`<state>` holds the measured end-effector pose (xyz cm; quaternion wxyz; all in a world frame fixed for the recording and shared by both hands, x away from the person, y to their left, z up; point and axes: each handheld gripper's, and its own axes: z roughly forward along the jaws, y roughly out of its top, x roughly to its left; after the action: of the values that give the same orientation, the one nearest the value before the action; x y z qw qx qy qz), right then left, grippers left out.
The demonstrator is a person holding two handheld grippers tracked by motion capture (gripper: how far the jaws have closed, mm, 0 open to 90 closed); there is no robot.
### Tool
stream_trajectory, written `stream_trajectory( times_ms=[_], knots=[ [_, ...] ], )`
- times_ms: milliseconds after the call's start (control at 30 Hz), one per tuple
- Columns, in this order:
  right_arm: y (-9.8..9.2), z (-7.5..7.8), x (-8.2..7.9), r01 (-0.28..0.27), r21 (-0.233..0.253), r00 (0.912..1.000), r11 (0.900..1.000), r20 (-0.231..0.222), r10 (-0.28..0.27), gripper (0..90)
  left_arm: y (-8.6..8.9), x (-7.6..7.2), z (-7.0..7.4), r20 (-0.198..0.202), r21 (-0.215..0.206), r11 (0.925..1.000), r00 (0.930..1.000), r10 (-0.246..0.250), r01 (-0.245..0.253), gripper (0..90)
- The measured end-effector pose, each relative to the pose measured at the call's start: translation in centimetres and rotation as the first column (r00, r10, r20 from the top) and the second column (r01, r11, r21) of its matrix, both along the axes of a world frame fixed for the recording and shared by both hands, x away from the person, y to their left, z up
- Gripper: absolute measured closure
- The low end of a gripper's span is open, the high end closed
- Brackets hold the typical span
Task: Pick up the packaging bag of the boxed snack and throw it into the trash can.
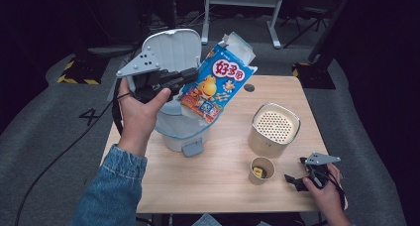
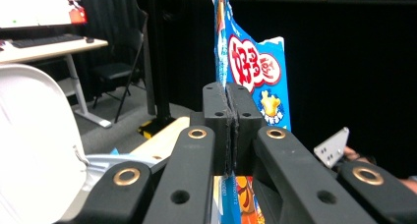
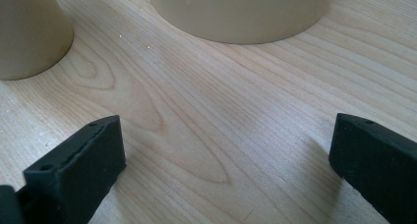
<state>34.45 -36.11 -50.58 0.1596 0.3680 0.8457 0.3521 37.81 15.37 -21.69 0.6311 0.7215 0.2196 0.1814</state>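
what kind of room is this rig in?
Probably a lab or recording studio, not a home: black curtains hang around a small wooden table, hazard tape and a painted number mark the grey floor, and a desk with a monitor stands behind.

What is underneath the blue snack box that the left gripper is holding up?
Under the blue cardboard snack box sits a white plastic pedal bin with its lid raised. The box covers the bin's opening, so what is inside cannot be seen.

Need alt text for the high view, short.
The person's left claw holds an opened blue snack box tilted above a white pedal bin with its lid up, on a wooden table. The right claw rests open near a small paper cup and a perforated beige canister.
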Motion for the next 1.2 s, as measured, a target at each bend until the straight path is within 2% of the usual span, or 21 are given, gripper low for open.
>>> stream_trajectory(
  times_ms=[67,267,433,633,767,867,1200],
  knots=[
    [0.0,0.0,0.0,0.0,0.0,1.0,1.0,0.0,0.0,0.7,0.1,0.3,0.2,-0.003,-0.01,0.9999,1.0,-0.003,0.003,88.3],
    [0.0,0.0,0.0,0.0,-0.001,1.0,1.0,0.0,0.0,0.7,0.9,1.1,0.7,0.014,-0.06,0.9975,0.9992,0.037,-0.037,88.4],
    [0.0,0.0,0.0,0.0,-0.001,1.0,1.0,0.0,0.0,0.7,1.4,1.6,0.8,0.023,-0.103,0.9916,0.9965,0.08,-0.078,88.4],
    [0.0,0.0,0.0,-0.001,-0.001,1.0,1.0,0.0,0.001,0.7,1.7,2.5,0.7,0.024,-0.128,0.9819,0.9893,0.144,-0.14,88.4],
    [0.0,0.0,0.0,0.0,-0.001,1.0,1.0,0.0,0.0,0.7,1.8,3.1,0.6,0.023,-0.12,0.9728,0.9791,0.202,-0.198,88.4],
    [0.0,0.0,0.0,0.0,0.0,1.0,1.0,0.0,0.0,0.7,2.0,3.6,0.4,0.023,-0.129,0.9662,0.9733,0.228,-0.224,88.4],
    [0.0,0.0,0.0,0.0,0.0,1.0,1.0,0.001,0.0,0.7,1.9,4.9,-0.5,0.016,-0.092,0.9614,0.965,0.262,-0.259,88.3]
  ],
)
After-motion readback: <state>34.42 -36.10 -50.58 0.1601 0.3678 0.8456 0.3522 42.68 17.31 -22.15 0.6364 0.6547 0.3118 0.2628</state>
